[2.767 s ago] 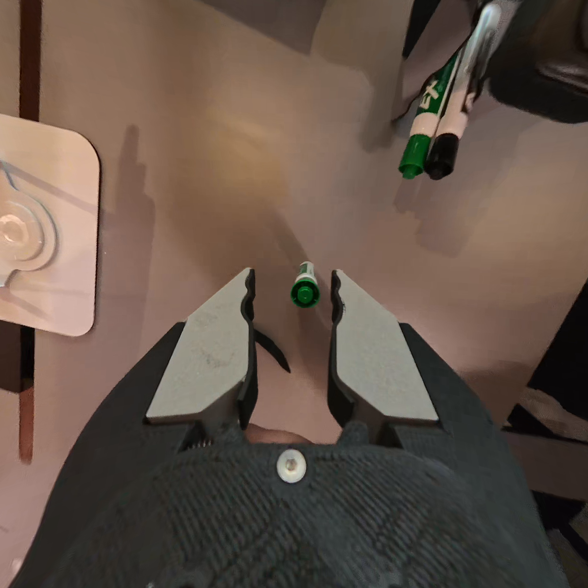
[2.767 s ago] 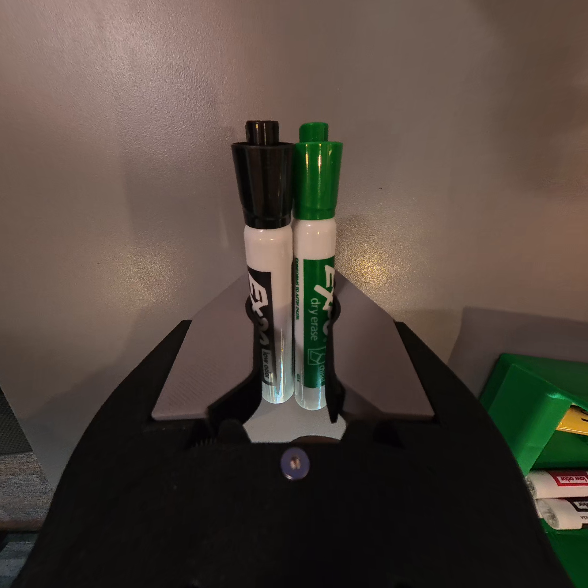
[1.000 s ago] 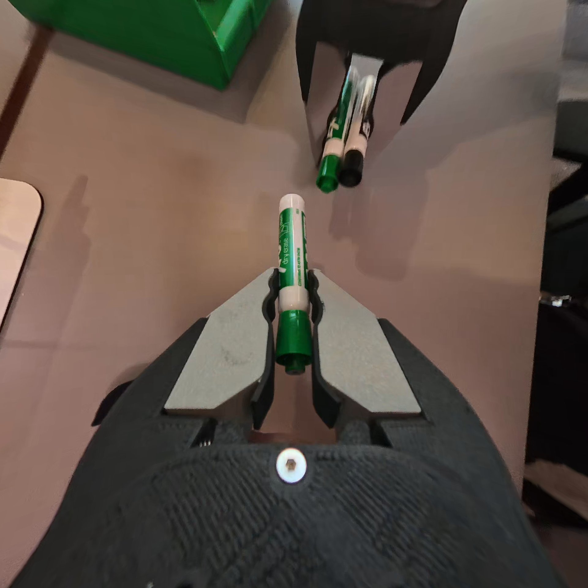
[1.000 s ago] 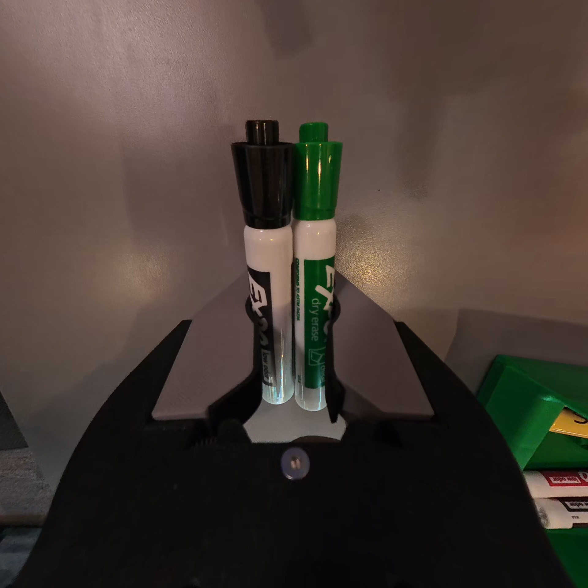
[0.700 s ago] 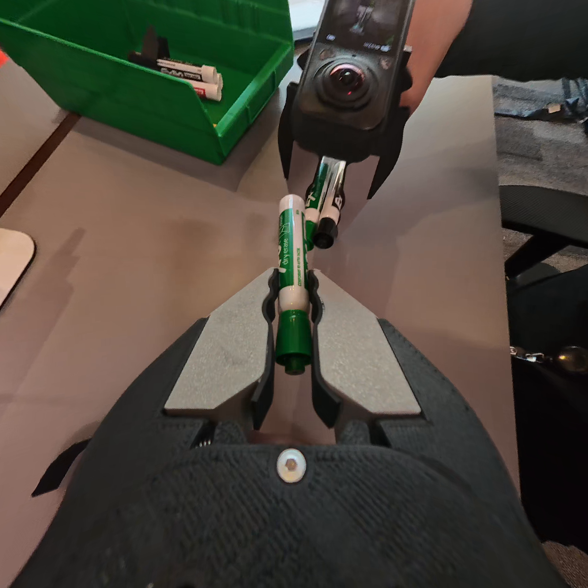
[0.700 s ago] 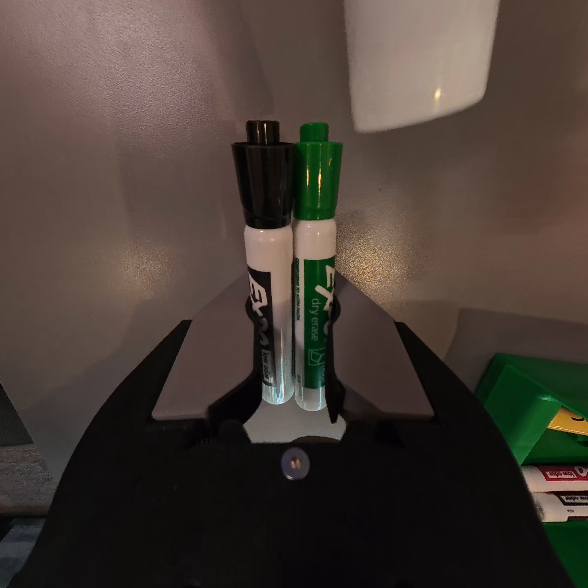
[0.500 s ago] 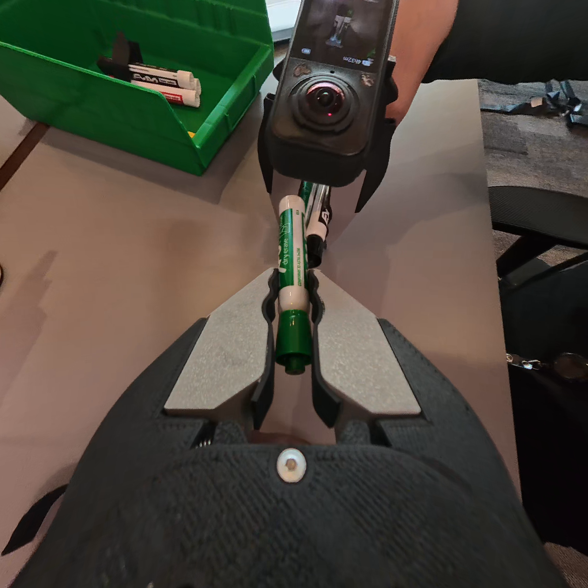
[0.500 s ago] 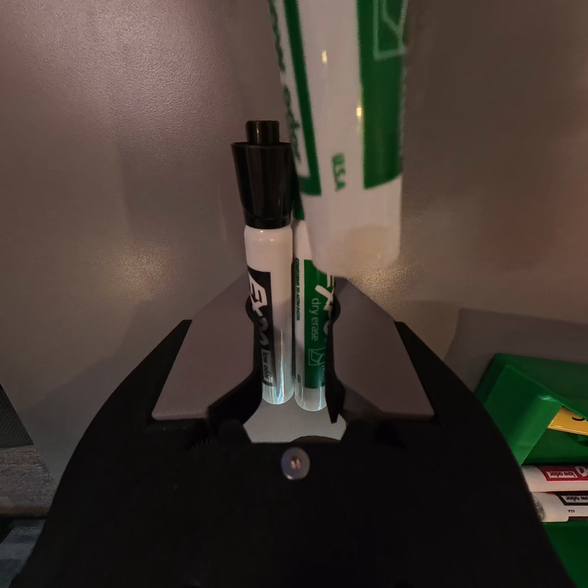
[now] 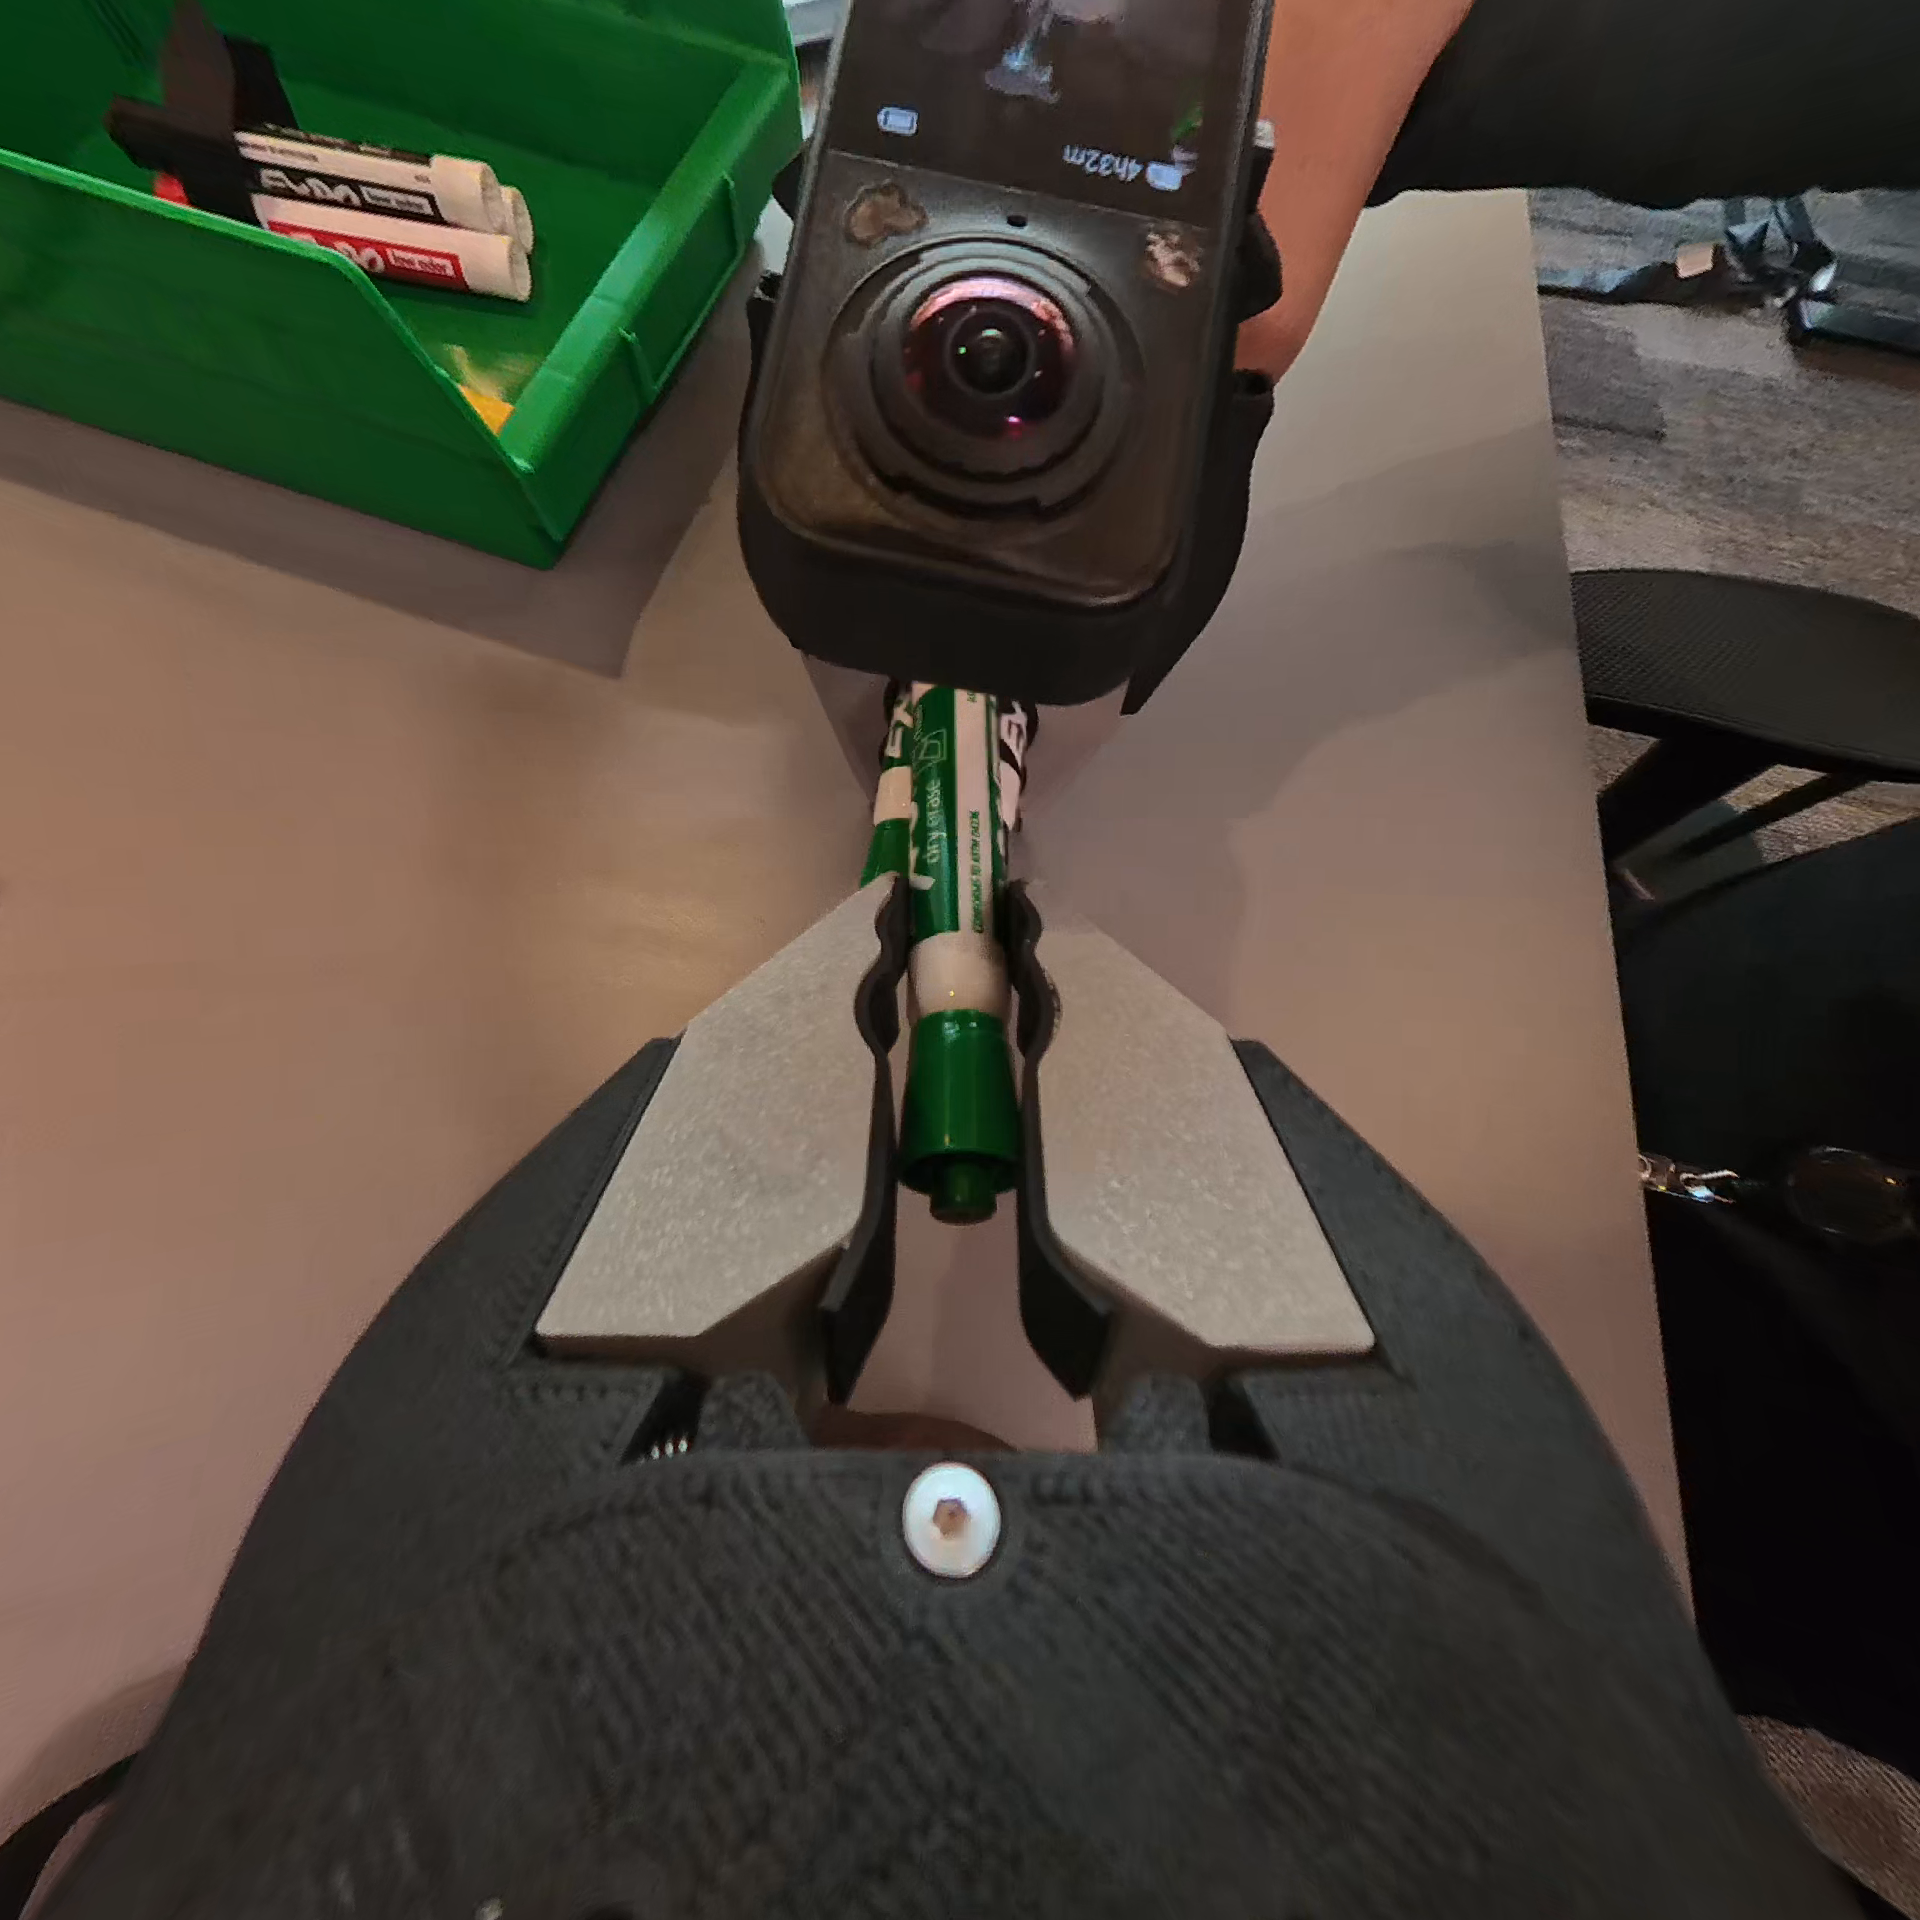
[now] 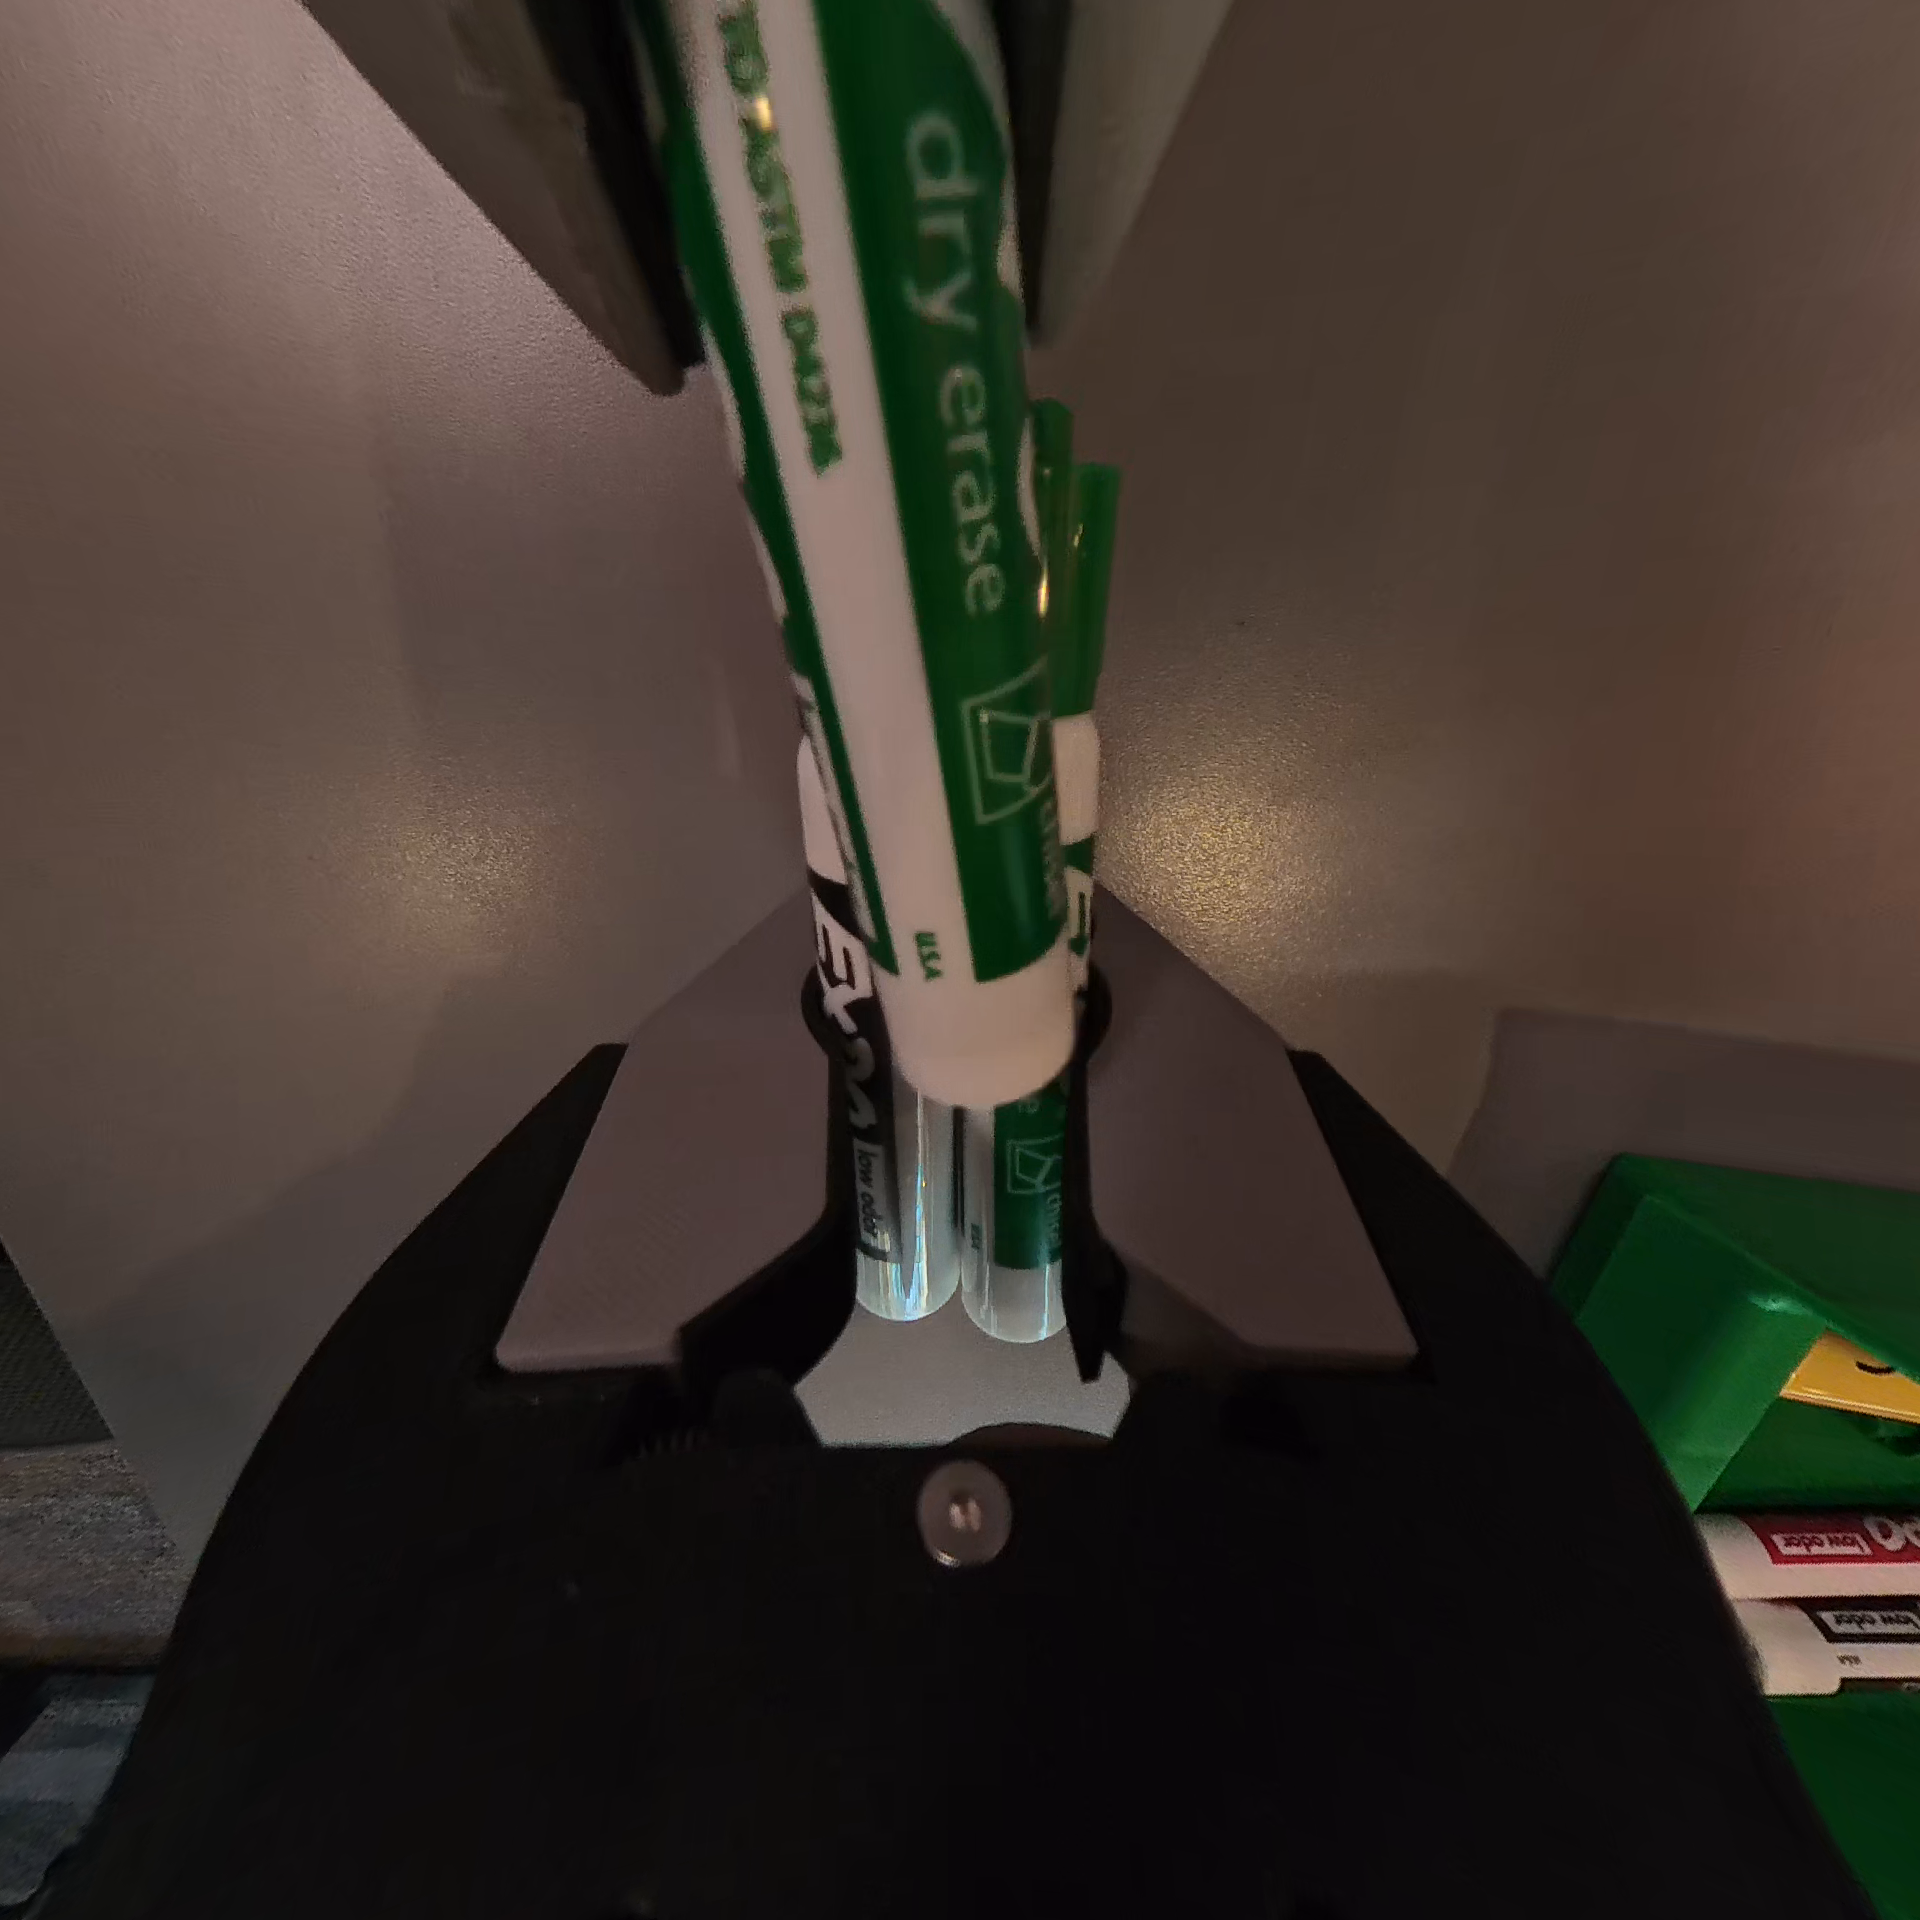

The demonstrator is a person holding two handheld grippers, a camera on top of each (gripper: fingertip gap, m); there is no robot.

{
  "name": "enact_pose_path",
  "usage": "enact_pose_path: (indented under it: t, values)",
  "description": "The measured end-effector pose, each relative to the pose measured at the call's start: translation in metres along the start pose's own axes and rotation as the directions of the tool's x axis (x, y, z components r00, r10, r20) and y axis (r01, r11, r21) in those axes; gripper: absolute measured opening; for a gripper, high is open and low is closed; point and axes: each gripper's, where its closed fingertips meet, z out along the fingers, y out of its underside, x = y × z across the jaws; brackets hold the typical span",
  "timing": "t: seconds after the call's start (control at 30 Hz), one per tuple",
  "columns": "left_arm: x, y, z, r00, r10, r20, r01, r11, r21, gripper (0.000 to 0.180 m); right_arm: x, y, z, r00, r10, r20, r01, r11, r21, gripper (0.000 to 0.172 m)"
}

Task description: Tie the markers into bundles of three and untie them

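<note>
Left gripper [image 9: 954, 935] was clamped on one green marker [image 9: 951, 904], pads [image 9: 881, 971] pressing its white barrel just ahead of the cap, centre of the left wrist frame. Cap pointed back toward the camera, blunt tail forward; long axis ran straight up the frame along the fingers.

Right gripper [image 10: 954, 997] was clenched on a pair, a black marker [image 10: 868, 1195] and a second green marker [image 10: 1023, 1205], side by side between its fingers, lower centre of the right wrist frame. Their long axes also ran along the fingers; caps were mostly hidden behind the incoming marker, only a green sliver showing.

Likely reason for the pose: the two tools faced each other nose to nose so the single marker could be laid lengthwise over the pair, making three for a bundle. Its tail [image 10: 977, 1039] sat at the right fingertips, over the seam between the two; contact could not be told.

Green bin [image 9: 312, 395], upper left, held spare markers [image 9: 395, 234]. No tie visible.
</note>
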Motion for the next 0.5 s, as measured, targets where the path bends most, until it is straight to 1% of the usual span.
enact_pose_path:
  t: [0.03,0.33,0.5]
  values:
    - [-0.0007,0.0001,0.0013,1.000,0.002,0.002,-0.002,1.000,-0.003,0.016,0.0000,0.0000,0.0000,1.000,0.000,0.000,0.000,1.000,-0.002,0.039]
    - [-0.0036,0.0005,0.0087,1.000,-0.004,-0.004,0.004,0.999,-0.036,0.016,0.0002,-0.0003,0.0000,1.000,-0.003,0.001,0.003,1.000,-0.012,0.038]
    - [-0.0031,-0.0009,0.0097,1.000,-0.008,-0.011,0.007,1.000,-0.028,0.016,0.0006,-0.0002,-0.0002,1.000,-0.001,0.001,0.001,1.000,-0.007,0.038]
